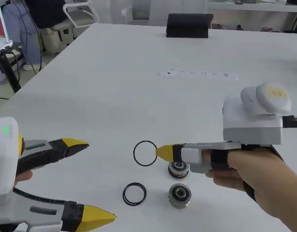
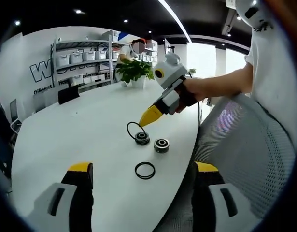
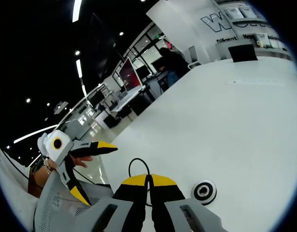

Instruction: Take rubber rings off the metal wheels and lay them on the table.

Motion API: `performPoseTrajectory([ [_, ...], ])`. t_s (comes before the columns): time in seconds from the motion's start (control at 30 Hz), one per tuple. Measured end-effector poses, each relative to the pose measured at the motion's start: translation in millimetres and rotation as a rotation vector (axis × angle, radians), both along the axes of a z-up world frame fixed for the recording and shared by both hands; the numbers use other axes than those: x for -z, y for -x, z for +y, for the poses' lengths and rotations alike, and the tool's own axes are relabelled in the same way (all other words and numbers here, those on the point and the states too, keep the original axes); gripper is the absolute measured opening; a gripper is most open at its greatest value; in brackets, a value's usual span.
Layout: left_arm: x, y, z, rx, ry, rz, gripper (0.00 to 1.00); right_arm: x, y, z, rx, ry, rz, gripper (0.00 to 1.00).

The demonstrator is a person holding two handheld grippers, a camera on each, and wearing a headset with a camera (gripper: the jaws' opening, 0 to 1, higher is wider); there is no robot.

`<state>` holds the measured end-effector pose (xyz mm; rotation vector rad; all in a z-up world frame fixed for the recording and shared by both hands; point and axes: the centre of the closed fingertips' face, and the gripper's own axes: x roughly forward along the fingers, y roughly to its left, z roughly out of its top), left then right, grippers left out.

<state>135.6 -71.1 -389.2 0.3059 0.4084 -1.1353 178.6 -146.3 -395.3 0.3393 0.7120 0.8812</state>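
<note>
Lowering is judged to be the step in hand. In the head view the right gripper (image 1: pixel 162 152) is clenched on the rim of the held ring (image 1: pixel 145 153), which is carried beyond and to the left of the near wheel (image 1: pixel 179 194). The far wheel (image 1: pixel 178 169) stands just beyond the near wheel. The held ring is best brought down flat onto bare table (image 1: pixel 138 87) left of the near wheel. It should be kept apart from the laid ring (image 1: pixel 134 193), which lies level with that wheel on its left. It should be let go only once it rests flat, since so thin a loop may cling to a pad or spring away. The left gripper (image 1: pixel 90 180), well to the left of the near wheel, is spread wide and grasps nothing.

In the left gripper view the same spread jaws are seen, with the laid ring on the camera's side of the near wheel. The held ring is shown as a thin black hoop, round and unkinked, though whether its lower edge touches the table cannot be told.

In the right gripper view the yellow tips are pressed together on the hoop, which is seen as a fine dark line arching past them.
</note>
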Motion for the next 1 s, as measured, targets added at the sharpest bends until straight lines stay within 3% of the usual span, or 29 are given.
performPoseTrajectory([
  [0.4, 4.2, 3.2, -1.0, -0.017, 0.006, 0.016, 0.83, 16.5, 12.7, 12.9, -0.057, 0.054, 0.021, 0.00],
  [1.0, 6.6, 3.6, -1.7, -0.034, 0.014, 0.032, 0.81, 59.3, 29.0, 25.5, -0.148, 0.186, 0.061, 0.00],
])
